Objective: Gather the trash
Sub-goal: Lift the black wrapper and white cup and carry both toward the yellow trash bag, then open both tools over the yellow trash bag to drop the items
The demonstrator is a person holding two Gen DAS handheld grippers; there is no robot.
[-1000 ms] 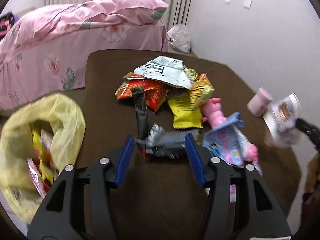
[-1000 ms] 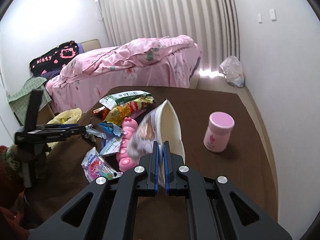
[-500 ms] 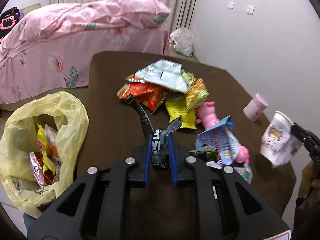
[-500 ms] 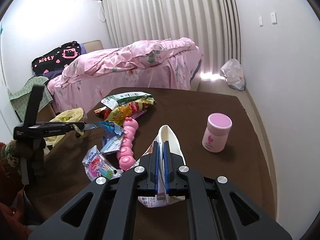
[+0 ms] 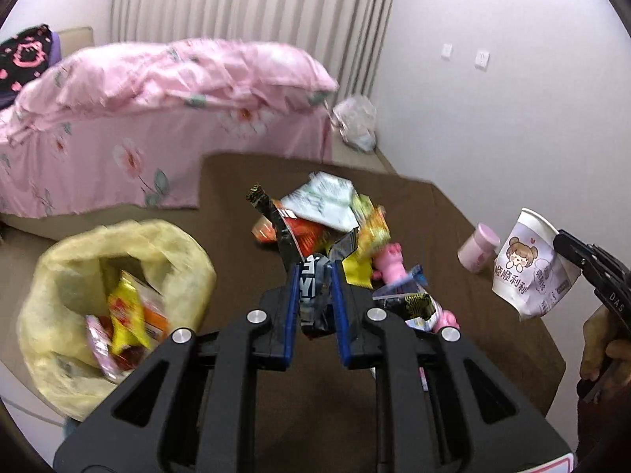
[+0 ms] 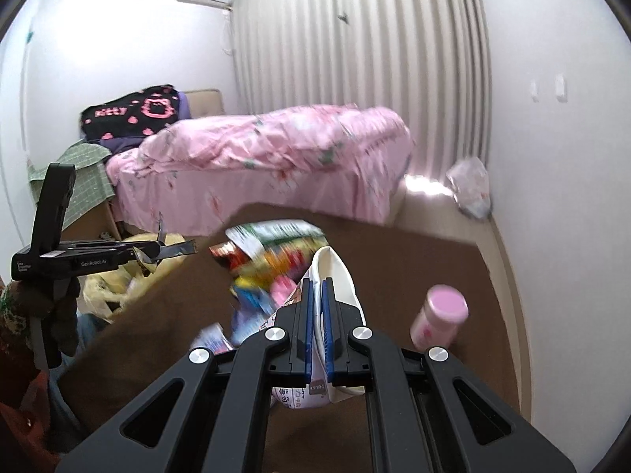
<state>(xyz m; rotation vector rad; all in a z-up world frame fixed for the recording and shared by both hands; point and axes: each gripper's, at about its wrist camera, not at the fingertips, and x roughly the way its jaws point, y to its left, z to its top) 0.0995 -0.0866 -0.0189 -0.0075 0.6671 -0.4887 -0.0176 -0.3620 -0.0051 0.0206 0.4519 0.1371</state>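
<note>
My left gripper (image 5: 313, 274) is shut on a dark grey snack wrapper (image 5: 284, 236), held above the brown table (image 5: 232, 197) with a black strip sticking up from the pads. To its left sits an open yellow trash bag (image 5: 79, 260) with wrappers inside. A pile of snack wrappers (image 5: 335, 205) lies on the table just beyond. My right gripper (image 6: 316, 287) is shut on the wall of a white paper cup (image 6: 335, 268), lifted off the table; in the left wrist view the cup (image 5: 528, 272) hangs at the right.
A pink bottle (image 6: 439, 317) stands on the table at the right, and a pink toy (image 5: 388, 262) lies among the wrappers. A bed with a pink cover (image 5: 157, 90) is behind the table. A person's hand (image 5: 603, 347) holds the right gripper.
The left gripper closed on the grey wrapper and lifted it off the table. The right gripper rose with the paper cup. Both views now look from higher up.
</note>
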